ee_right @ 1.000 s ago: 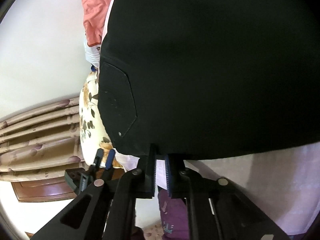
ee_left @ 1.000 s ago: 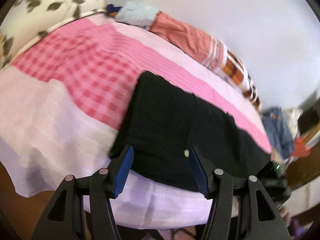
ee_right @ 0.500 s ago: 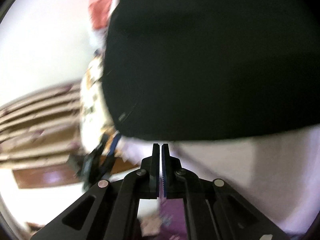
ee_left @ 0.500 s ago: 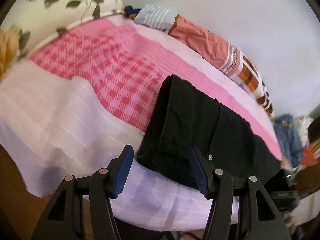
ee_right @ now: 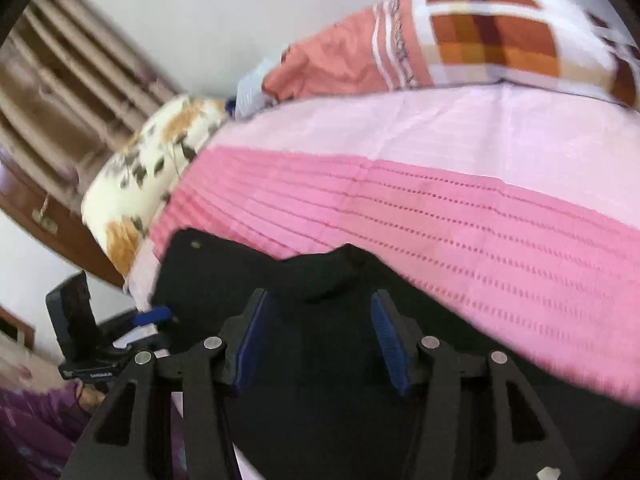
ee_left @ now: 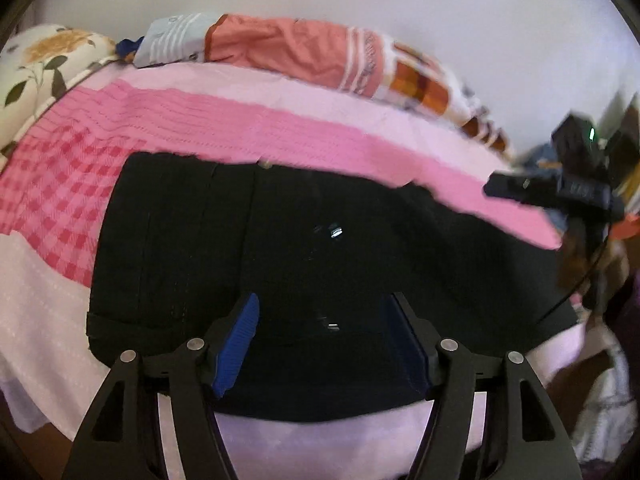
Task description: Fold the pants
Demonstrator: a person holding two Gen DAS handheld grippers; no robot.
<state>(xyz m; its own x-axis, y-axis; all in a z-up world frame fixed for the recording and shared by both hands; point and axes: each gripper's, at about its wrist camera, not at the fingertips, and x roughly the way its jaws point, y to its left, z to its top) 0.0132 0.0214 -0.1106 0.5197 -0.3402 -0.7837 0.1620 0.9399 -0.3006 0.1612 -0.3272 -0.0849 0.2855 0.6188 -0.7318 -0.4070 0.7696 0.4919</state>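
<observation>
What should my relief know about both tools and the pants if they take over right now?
Left tool: open, holding nothing, over the near edge of the black pants.
Right tool: open, holding nothing, over the pants' other end; one raised fold sits just ahead of it.
The pants lie lengthwise on the pink bedsheet, near its front edge.
Done: the pants look laid out as a long folded strip.
Left: probably grip one end and fold it across to the other, then flatten the raised fold.
</observation>
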